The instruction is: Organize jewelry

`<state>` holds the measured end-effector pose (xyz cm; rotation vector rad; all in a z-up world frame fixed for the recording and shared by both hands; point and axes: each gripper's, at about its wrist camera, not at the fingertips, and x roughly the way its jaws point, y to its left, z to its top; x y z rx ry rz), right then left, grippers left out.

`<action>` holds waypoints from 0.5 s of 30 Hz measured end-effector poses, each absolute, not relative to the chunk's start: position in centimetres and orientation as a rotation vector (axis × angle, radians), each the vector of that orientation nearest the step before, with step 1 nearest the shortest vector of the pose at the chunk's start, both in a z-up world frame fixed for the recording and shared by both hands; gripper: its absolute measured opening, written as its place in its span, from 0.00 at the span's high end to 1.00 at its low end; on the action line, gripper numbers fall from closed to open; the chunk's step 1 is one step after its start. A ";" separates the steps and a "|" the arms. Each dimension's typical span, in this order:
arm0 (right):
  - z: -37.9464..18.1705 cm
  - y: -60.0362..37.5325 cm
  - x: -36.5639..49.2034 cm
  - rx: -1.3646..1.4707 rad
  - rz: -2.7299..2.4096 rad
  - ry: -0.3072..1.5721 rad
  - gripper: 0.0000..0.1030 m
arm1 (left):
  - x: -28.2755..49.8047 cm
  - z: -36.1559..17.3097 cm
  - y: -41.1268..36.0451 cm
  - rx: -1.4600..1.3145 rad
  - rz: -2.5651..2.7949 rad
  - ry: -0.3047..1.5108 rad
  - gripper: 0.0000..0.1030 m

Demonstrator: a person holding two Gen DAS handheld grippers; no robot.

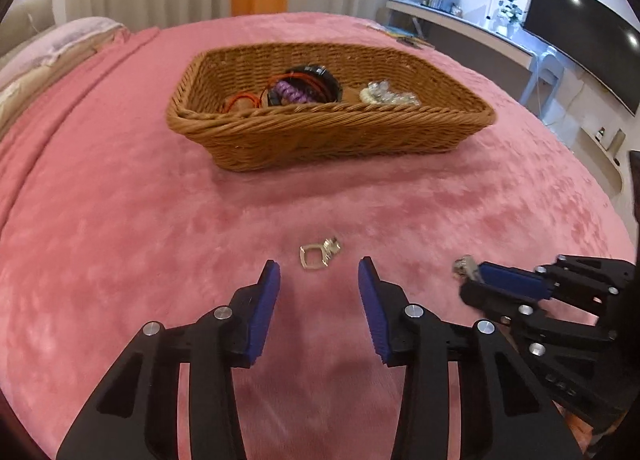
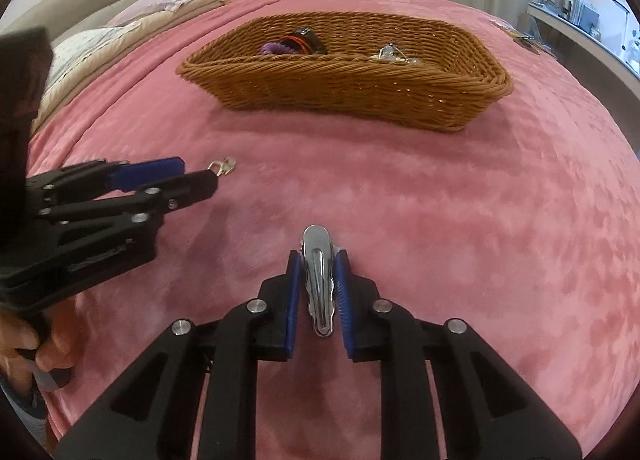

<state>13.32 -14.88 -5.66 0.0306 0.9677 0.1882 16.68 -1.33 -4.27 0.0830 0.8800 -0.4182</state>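
Note:
A small gold ring piece [image 1: 319, 256] lies on the pink blanket just ahead of my open left gripper [image 1: 319, 274], between its fingertips; it shows in the right wrist view [image 2: 222, 167] too. My right gripper [image 2: 318, 260] is shut on a silver hair clip [image 2: 318, 280], held above the blanket; the clip's tip shows in the left wrist view [image 1: 464, 266]. The wicker basket [image 1: 320, 128] stands further back and holds a purple coil band [image 1: 294, 92], orange and black bands and pearly pieces [image 1: 386, 96]. The basket is in the right wrist view [image 2: 360, 88] as well.
The pink blanket [image 1: 160, 220] covers a bed. Pillows [image 2: 120, 36] lie at the far left. A desk with a large monitor [image 1: 580, 40] stands off the bed's right side. Curtains hang behind.

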 end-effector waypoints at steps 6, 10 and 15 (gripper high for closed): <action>-6.0 -14.8 14.1 0.019 0.198 0.951 0.85 | 17.7 -5.1 -2.6 0.121 -0.404 0.885 0.62; -6.1 -14.7 14.4 0.018 0.207 0.948 0.85 | 17.9 -5.2 -2.9 0.136 -0.405 0.877 0.67; -5.7 -15.0 13.6 0.039 0.208 0.912 0.86 | 16.8 -5.0 -3.2 0.163 -0.414 0.840 0.83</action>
